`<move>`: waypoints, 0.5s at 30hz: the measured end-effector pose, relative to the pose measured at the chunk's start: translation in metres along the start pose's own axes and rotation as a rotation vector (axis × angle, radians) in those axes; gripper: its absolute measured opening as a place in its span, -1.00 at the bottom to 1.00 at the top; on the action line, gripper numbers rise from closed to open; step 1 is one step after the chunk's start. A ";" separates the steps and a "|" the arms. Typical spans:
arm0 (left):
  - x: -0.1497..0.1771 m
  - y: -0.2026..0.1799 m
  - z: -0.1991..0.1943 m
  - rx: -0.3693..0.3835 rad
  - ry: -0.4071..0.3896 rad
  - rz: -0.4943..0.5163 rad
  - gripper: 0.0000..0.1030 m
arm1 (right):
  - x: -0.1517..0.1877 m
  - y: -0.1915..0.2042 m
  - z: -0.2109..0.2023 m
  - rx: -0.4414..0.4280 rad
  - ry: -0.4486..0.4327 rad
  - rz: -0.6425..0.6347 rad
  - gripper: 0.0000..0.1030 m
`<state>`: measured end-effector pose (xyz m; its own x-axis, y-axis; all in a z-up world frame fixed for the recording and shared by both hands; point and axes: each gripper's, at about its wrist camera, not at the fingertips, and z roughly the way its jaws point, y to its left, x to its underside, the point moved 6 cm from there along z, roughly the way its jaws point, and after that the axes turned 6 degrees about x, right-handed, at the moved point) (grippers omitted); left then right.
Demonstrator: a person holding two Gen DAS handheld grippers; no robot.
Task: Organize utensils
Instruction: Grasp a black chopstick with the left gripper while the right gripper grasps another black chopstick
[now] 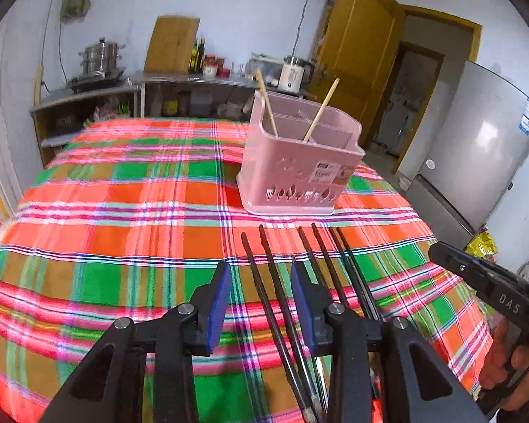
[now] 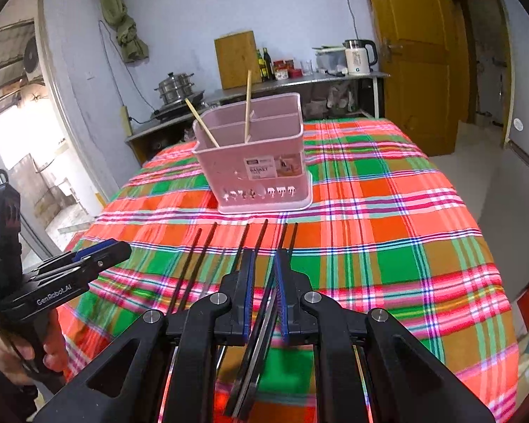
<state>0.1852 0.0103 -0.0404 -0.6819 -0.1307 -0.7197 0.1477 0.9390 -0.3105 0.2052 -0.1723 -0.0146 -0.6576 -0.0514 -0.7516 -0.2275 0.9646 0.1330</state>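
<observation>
Chopsticks (image 1: 269,264) lay in a row at 6 o'clock of the pink utensil basket (image 1: 299,162), likely awaiting sorting. The left gripper (image 1: 261,269) gaped wide over two. The right gripper (image 2: 265,259) stood narrow around others; I could not tell whether it gripped them.

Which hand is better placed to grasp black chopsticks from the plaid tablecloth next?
Right, probably. The right claw has narrow jaws already lined up along one pair of thin black chopsticks; the left claw stands wider over another pair, so it must close further.

I see six black chopsticks (image 1: 282,303) lying side by side at six o'clock of the upright pink basket (image 1: 299,162), which holds two leaning wooden chopsticks (image 1: 321,109).
</observation>
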 end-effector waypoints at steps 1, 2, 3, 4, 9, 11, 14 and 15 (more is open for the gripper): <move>-0.001 0.003 0.008 -0.005 0.018 -0.004 -0.40 | -0.001 -0.001 0.008 0.005 0.015 -0.001 -0.78; -0.001 0.004 0.016 -0.012 0.035 -0.002 -0.41 | -0.001 -0.002 0.015 0.010 0.030 -0.002 -0.78; -0.002 0.007 0.026 -0.018 0.057 -0.004 -0.42 | -0.002 -0.001 0.021 0.015 0.041 -0.003 -0.78; -0.003 0.009 0.032 -0.013 0.069 -0.012 -0.46 | -0.003 -0.002 0.030 0.020 0.057 -0.004 -0.78; -0.006 0.020 0.069 -0.004 0.138 -0.054 -0.49 | -0.007 -0.005 0.072 0.033 0.129 -0.009 -0.78; -0.008 0.024 0.078 -0.018 0.150 -0.062 -0.50 | -0.008 -0.007 0.085 0.035 0.153 -0.006 -0.78; -0.010 0.027 0.086 -0.008 0.160 -0.079 -0.50 | -0.010 -0.008 0.103 0.043 0.185 -0.006 -0.78; -0.011 0.027 0.088 -0.008 0.160 -0.081 -0.50 | -0.011 -0.008 0.108 0.044 0.194 -0.006 -0.78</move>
<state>0.2596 0.0095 -0.0952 -0.7968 -0.1541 -0.5842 0.0824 0.9302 -0.3577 0.2918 -0.1515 -0.0775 -0.7834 -0.1024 -0.6130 -0.2031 0.9744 0.0967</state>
